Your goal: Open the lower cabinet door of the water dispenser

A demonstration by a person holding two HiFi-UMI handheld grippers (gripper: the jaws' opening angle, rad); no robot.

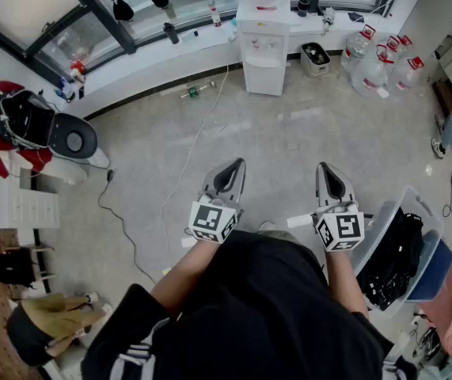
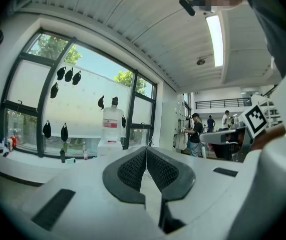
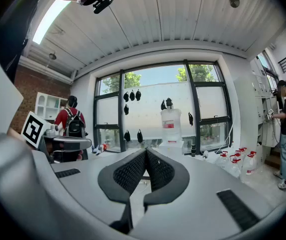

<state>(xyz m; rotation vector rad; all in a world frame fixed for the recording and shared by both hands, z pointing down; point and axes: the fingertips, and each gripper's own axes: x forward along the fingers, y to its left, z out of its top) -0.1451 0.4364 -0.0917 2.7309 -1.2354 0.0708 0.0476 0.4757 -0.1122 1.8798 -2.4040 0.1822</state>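
**Both grippers closed and empty, well back from the water dispenser**

The grey floor (image 1: pixel 289 141) lies open between the person and the far wall. At its far edge, against the long window ledge (image 1: pixel 170 42), stands the white water dispenser (image 1: pixel 263 50) with a bottle on top. Its lower cabinet door (image 1: pixel 264 76) faces the person and looks shut. A cluster of spare water bottles (image 1: pixel 376 70) sits near the floor's far right corner. A thin white cable (image 1: pixel 198 133) trails over the floor from the dispenser toward the person. The left gripper (image 1: pixel 232 166) and right gripper (image 1: pixel 327 169) are held side by side, well apart from the dispenser. Each has its jaws pressed together with nothing between them.
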